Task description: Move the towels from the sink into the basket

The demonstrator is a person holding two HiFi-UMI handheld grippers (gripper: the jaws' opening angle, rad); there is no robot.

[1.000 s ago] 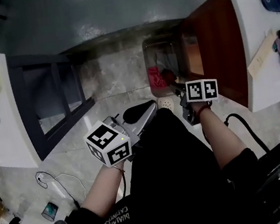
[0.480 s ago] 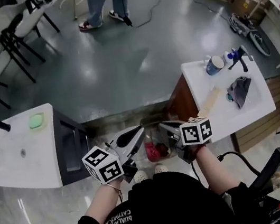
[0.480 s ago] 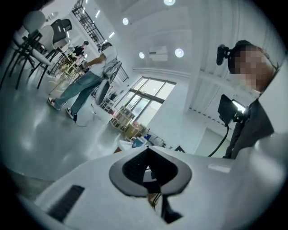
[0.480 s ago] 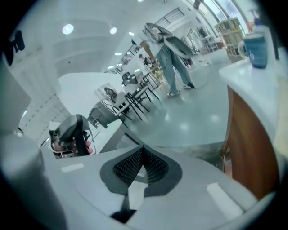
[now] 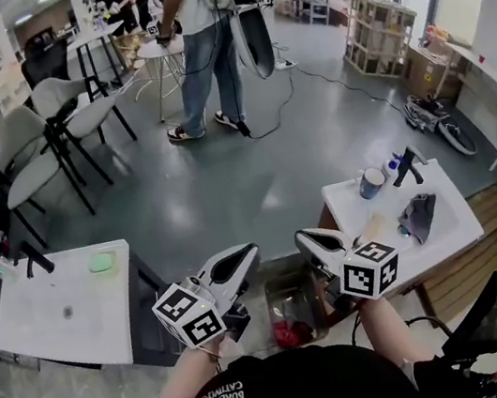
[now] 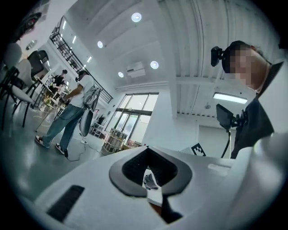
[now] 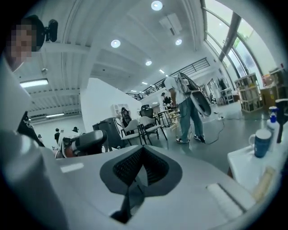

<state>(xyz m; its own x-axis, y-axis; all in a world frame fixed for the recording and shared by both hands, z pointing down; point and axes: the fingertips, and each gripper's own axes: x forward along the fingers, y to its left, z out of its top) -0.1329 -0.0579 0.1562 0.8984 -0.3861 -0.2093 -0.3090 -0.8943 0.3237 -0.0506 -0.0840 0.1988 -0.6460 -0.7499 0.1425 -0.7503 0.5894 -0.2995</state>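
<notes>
The left gripper [image 5: 246, 252] and the right gripper [image 5: 302, 235] sit side by side over the gap between 2 white counters, both pointing away from the person. In each gripper view the 2 jaws meet at their tips, with only a thin slit between the dark pads. Neither gripper has hold of anything.

Below and between them, a dark basket [image 5: 289, 281] stands on the floor against the brown side of the right counter [image 5: 449, 236]. A red towel [image 5: 289, 332] lies inside the basket, at its near end. A crumpled grey cloth [image 5: 418, 214] lies on the right counter, near the middle and a little toward the far edge. A blue mug [image 5: 371, 183] stands at that counter's far edge, close to its left corner.

The sink counter [image 5: 25, 336] is on the left. Its drain [image 5: 67, 313] is near the middle, a black faucet [image 5: 36, 258] stands at the far left corner, and a green sponge [image 5: 101, 262] lies by the far right corner.

Farther back on the grey floor are grey chairs [image 5: 30, 156] and a standing person in jeans [image 5: 204, 53].
</notes>
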